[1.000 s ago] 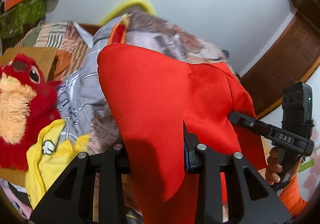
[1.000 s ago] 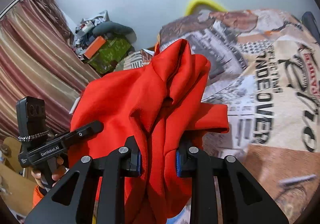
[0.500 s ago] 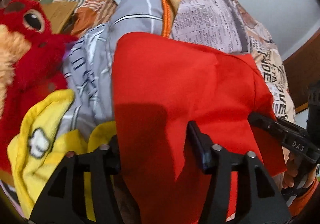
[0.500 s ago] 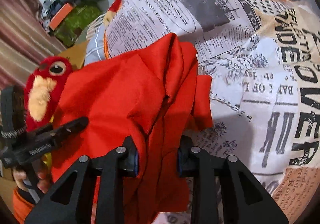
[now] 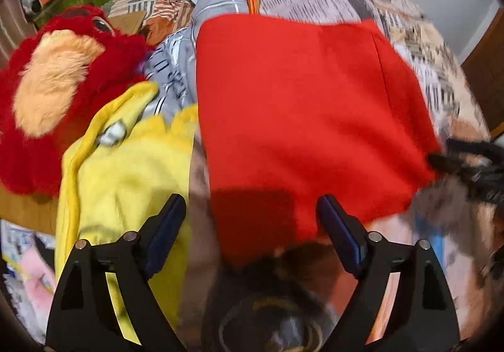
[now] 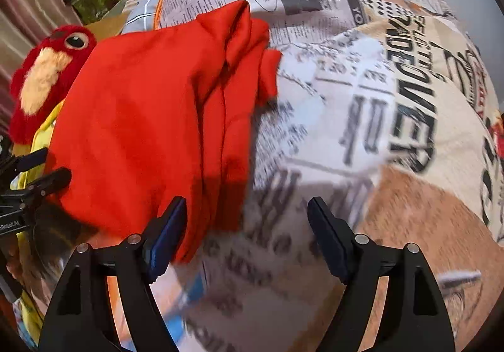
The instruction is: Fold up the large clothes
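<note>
On the newsprint-patterned bedspread lies the red garment, folded flat — its near edge between both grippers. The left gripper and right gripper have just been opening; jaws spread, pinching nothing. Beside the garment: yellow cloth, red plush toy.

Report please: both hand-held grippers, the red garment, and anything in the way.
Left hand-held gripper and right hand-held gripper open, jaws just spread. Red garment released, lying on printed bedcover. Yellow cloth and red plush toy crowd its left side.
</note>
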`<state>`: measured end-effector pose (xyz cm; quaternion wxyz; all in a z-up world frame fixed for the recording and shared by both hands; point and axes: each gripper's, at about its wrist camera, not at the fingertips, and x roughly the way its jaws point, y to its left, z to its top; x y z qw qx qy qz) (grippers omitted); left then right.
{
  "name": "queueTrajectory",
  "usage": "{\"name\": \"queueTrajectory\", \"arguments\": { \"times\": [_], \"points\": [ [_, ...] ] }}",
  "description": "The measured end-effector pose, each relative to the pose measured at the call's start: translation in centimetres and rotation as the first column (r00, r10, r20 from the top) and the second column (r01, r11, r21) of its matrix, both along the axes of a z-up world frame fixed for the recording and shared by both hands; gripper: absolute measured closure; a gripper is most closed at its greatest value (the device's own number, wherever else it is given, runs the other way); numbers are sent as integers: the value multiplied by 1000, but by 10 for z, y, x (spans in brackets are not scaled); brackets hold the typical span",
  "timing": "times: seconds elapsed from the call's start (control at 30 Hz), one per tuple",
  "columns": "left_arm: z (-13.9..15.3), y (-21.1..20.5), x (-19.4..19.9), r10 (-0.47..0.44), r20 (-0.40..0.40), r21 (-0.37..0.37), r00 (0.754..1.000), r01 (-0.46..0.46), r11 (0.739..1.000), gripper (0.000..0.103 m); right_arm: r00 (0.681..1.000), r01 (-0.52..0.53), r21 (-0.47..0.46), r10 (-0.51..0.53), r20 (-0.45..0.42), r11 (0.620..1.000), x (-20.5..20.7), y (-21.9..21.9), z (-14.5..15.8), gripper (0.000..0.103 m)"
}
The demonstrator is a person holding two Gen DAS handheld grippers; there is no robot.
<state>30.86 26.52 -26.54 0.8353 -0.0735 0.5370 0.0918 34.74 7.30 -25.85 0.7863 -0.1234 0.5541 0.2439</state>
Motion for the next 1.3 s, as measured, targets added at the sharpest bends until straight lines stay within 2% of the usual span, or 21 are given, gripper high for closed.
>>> {"name": "queueTrajectory", "arguments": {
  "times": [0.1,0.2,0.3,0.4,0.47,0.53,0.6,0.7,0.83,0.97,1.07,1.17,1.23,1.3],
  "points": [
    [7,-17,-18,-12,-6,83,1000,13,996,17,1000,8,-13,-8,25,1000,-14,-15,15,28],
    [29,-27,-34,-14,23,94,1000,12,996,17,998,18,10,-18,60,1000,-25,-20,39,28],
    [64,-35,-52,-11,98,117,995,-1,993,17,992,15,69,-23,123,997,-43,-25,79,28],
    [122,-43,-77,-7,228,122,974,-22,992,17,976,16,137,-45,211,990,-63,-28,122,28],
    [161,-50,-95,-8,321,118,947,-32,993,17,960,9,195,-63,272,981,-78,-34,154,28],
    [200,-57,-117,-14,419,113,908,-37,993,17,940,-7,262,-83,330,965,-93,-40,183,28],
    [234,-69,-140,-22,507,113,862,-41,993,17,911,-35,336,-108,397,941,-115,-49,216,28],
    [276,-87,-182,-40,626,116,779,-42,992,17,859,-77,412,-149,490,908,-154,-63,254,28],
    [309,-115,-229,-64,731,138,679,-56,989,17,784,-146,473,-190,591,869,-201,-74,283,28],
    [322,-140,-269,-83,792,167,604,-84,982,17,723,-187,505,-230,651,842,-240,-84,292,28],
    [323,-153,-291,-88,818,178,569,-104,978,17,697,-205,519,-249,673,830,-260,-88,292,28],
    [320,-162,-303,-92,825,194,558,-125,973,17,673,-208,509,-255,694,835,-272,-88,288,27],
    [316,-164,-307,-94,826,198,556,-131,971,15,659,-197,507,-269,702,839,-276,-88,284,16],
    [312,-167,-309,-84,823,196,561,-142,970,5,651,-185,509,-283,704,841,-278,-89,282,9]
  ]
}}
